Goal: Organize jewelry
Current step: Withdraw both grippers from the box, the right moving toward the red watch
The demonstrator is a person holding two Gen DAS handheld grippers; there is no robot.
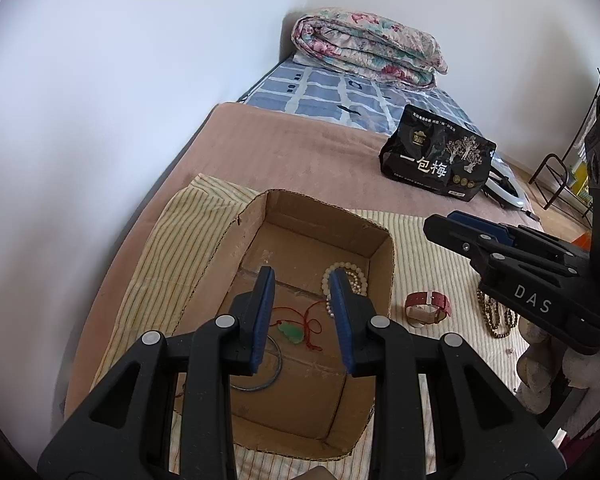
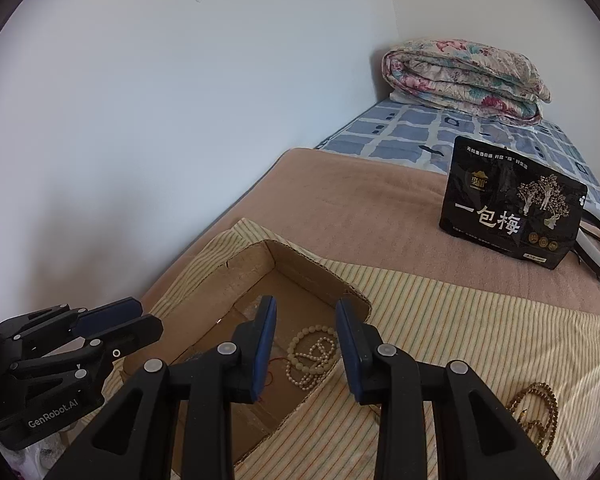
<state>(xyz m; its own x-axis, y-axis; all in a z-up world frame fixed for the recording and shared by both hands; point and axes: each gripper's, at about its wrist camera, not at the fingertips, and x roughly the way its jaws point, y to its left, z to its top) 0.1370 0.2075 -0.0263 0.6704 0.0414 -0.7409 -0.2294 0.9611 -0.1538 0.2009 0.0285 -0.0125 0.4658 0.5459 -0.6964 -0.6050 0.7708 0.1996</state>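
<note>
An open cardboard box [image 1: 383,264] sits on a striped cloth on the bed. Inside lie cream bead strands [image 1: 358,280], a green pendant on a red cord [image 1: 292,334] and a thin dark bangle [image 1: 274,376]. My left gripper [image 1: 302,286] hovers open and empty above the box. A red-strapped watch [image 1: 428,306] and brown wooden beads [image 1: 496,318] lie on the cloth right of the box. My right gripper [image 2: 306,314] is open and empty over the box's right side, above the cream beads [image 2: 312,356]. The brown beads [image 2: 536,408] lie to its right.
A black snack bag [image 1: 436,156] stands on the pink blanket beyond the cloth. A folded floral quilt [image 1: 368,46] lies at the bed's far end. A white wall runs along the left. A black metal rack [image 1: 568,168] stands right of the bed.
</note>
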